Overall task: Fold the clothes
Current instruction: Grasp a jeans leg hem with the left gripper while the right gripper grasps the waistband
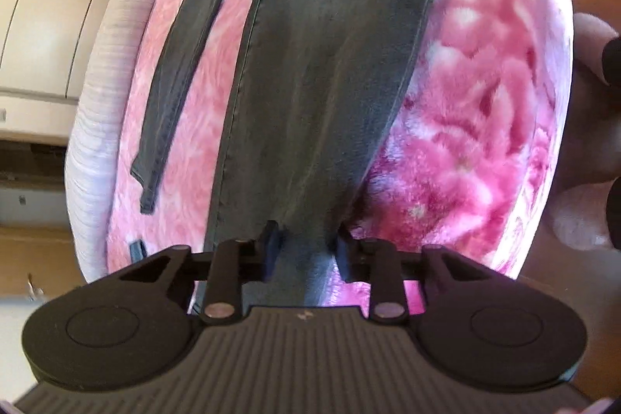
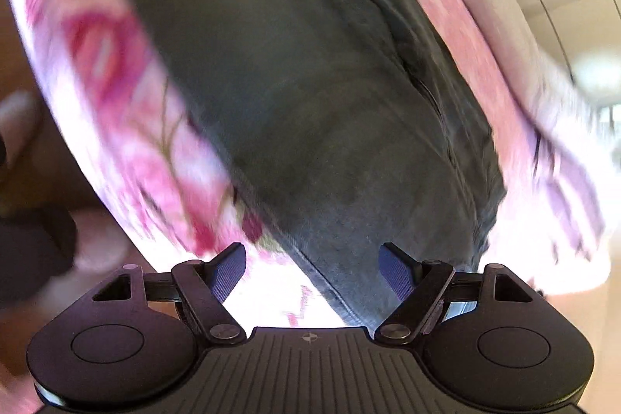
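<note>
Where grey garment (image 1: 330, 72) crosses pink blanket (image 1: 465, 127), left tongs (image 1: 306, 243) pinching it, right tongs (image 2: 312, 272) wide.

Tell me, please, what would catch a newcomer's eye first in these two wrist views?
A long dark grey garment runs up the middle of a fluffy pink flowered blanket. The left gripper is pinched on the garment's near end, while the right gripper hangs open over its edge in the blurred right view.
</note>
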`<state>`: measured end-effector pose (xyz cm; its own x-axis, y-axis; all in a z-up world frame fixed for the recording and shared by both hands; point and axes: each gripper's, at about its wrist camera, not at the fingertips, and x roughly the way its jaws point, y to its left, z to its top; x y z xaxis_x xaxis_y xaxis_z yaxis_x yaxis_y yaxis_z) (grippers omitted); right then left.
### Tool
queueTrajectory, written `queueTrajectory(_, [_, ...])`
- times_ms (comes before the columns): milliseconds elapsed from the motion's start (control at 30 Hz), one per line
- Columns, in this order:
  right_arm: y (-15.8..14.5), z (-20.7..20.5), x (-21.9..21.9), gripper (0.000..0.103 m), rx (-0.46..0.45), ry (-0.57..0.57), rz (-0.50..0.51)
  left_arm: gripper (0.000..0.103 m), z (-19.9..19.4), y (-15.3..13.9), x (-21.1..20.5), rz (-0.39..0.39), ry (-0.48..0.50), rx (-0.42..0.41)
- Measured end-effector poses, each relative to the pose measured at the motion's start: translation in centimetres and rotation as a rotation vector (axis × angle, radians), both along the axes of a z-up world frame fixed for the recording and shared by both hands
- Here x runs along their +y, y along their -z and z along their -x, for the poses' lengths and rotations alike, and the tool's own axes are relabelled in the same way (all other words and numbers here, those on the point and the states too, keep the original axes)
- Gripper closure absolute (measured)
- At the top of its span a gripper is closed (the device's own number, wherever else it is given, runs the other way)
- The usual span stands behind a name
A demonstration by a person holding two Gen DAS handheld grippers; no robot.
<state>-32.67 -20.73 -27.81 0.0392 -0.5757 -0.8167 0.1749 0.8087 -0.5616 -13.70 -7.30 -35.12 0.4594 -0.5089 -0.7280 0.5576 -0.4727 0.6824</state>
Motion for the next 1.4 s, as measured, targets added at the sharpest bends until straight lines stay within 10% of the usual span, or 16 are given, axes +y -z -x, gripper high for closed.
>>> queueTrajectory(200, [2.2,0.8,1.3,0.025,-0.023,-0.254,0.09,0.087,-0.5,-0.7,-1.1,-0.022,-0.102,0.08])
queueTrajectory(533, [4.3,6.2,-4.2,0.037,0.022,-0.208,0.211,0.086,0.2,-0.3,-0.9,-0.053,-0.066,0.037])
queueTrajectory(933, [6.0,13.6,-11.4,0.08,0.214,-0.131,0.212,0.098,0.8,-1.1,-1.6,-0.125,-0.036,-0.017])
queueTrajectory(1400, [-8.8,13.0,-16.9,0.091,0.075,-0.062,0.142,0.099,0.2,-19.0,-4.9,-0.103,-0.127,0.112])
